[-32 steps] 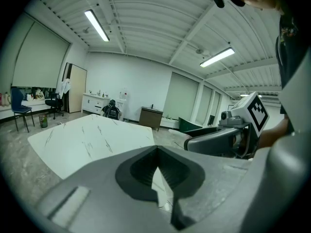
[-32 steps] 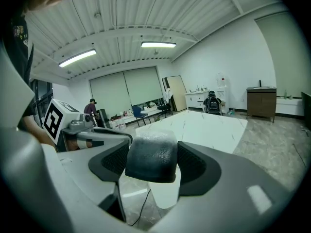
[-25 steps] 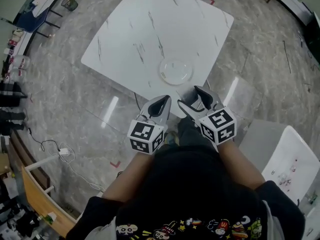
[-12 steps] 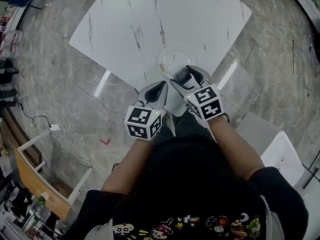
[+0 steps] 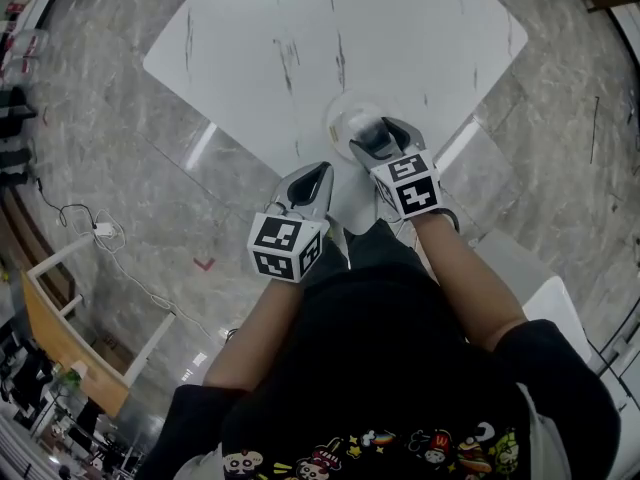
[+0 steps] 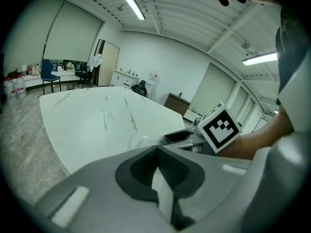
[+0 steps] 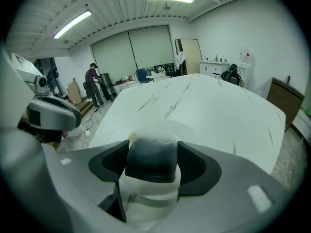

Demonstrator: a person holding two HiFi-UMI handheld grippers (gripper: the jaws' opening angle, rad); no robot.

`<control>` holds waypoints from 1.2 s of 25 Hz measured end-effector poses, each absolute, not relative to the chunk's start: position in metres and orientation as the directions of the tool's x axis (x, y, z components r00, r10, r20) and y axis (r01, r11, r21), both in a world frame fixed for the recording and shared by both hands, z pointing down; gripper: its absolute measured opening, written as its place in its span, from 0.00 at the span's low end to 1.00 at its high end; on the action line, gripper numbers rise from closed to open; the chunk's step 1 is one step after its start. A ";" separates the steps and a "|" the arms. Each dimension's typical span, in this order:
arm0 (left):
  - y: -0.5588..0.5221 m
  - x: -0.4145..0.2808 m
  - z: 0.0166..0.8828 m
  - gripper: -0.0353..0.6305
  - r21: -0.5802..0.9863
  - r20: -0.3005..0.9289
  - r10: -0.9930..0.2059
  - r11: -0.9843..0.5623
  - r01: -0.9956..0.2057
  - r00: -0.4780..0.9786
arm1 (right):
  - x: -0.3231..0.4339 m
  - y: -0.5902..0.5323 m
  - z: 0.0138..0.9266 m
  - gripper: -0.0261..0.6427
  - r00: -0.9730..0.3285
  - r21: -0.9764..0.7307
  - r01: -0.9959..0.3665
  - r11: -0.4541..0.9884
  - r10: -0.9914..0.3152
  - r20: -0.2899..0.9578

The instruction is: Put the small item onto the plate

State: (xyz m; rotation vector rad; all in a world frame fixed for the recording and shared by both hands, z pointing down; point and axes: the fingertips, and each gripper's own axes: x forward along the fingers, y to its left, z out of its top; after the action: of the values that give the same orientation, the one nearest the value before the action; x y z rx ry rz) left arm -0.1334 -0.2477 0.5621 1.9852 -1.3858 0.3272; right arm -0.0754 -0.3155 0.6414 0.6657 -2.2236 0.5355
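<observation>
A clear glass plate [image 5: 347, 118] lies near the front edge of the white marble table [image 5: 300, 38]. My right gripper [image 5: 380, 131] hangs over the plate's near side, shut on the small item [image 7: 151, 153], a white piece with a dark rounded cap. The plate's faint rim [image 7: 197, 128] shows just beyond the item in the right gripper view. My left gripper [image 5: 318, 172] is at the table's front edge, left of the plate, jaws together with nothing in them. From the left gripper view, the plate [image 6: 141, 141] and the right gripper [image 6: 181, 136] sit just ahead.
Polished grey floor surrounds the table. A white chair [image 5: 590, 318] stands at the right, and wooden furniture [image 5: 70, 338] with a cable on the floor at the left. A person [image 7: 91, 84] stands far off by chairs and boxes.
My right gripper has moved forward with the small item, from the table's front edge to over the plate. The left gripper stayed near the edge.
</observation>
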 end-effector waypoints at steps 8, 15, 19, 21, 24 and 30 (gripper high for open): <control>-0.250 -0.153 0.562 0.05 0.381 0.561 -0.755 -0.130 -0.915 0.341 | -0.081 -0.321 0.660 0.54 -0.556 -0.137 -0.589 0.797 -0.276 0.784; -0.244 -0.158 0.560 0.05 0.376 0.565 -0.759 -0.110 -0.920 0.322 | -0.085 -0.319 0.663 0.54 -0.531 -0.124 -0.577 0.808 -0.256 0.808; -0.241 -0.158 0.560 0.05 0.376 0.565 -0.760 -0.108 -0.920 0.320 | -0.085 -0.321 0.665 0.54 -0.508 -0.092 -0.569 0.817 -0.261 0.821; -0.240 -0.158 0.559 0.05 0.374 0.565 -0.761 -0.107 -0.921 0.318 | -0.085 -0.320 0.665 0.54 -0.500 -0.082 -0.567 0.819 -0.264 0.825; -0.238 -0.158 0.559 0.05 0.370 0.565 -0.762 -0.107 -0.923 0.315 | -0.085 -0.321 0.666 0.55 -0.494 -0.070 -0.571 0.818 -0.275 0.825; -0.233 -0.160 0.553 0.05 0.356 0.565 -0.766 -0.111 -0.928 0.308 | -0.085 -0.321 0.660 0.55 -0.501 -0.066 -0.580 0.812 -0.291 0.815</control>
State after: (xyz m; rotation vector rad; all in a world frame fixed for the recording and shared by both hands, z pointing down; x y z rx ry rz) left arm -0.1600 -0.2333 0.5529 1.9181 -1.5008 0.3148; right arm -0.0851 -0.3210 0.6601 0.6396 -2.1215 0.4199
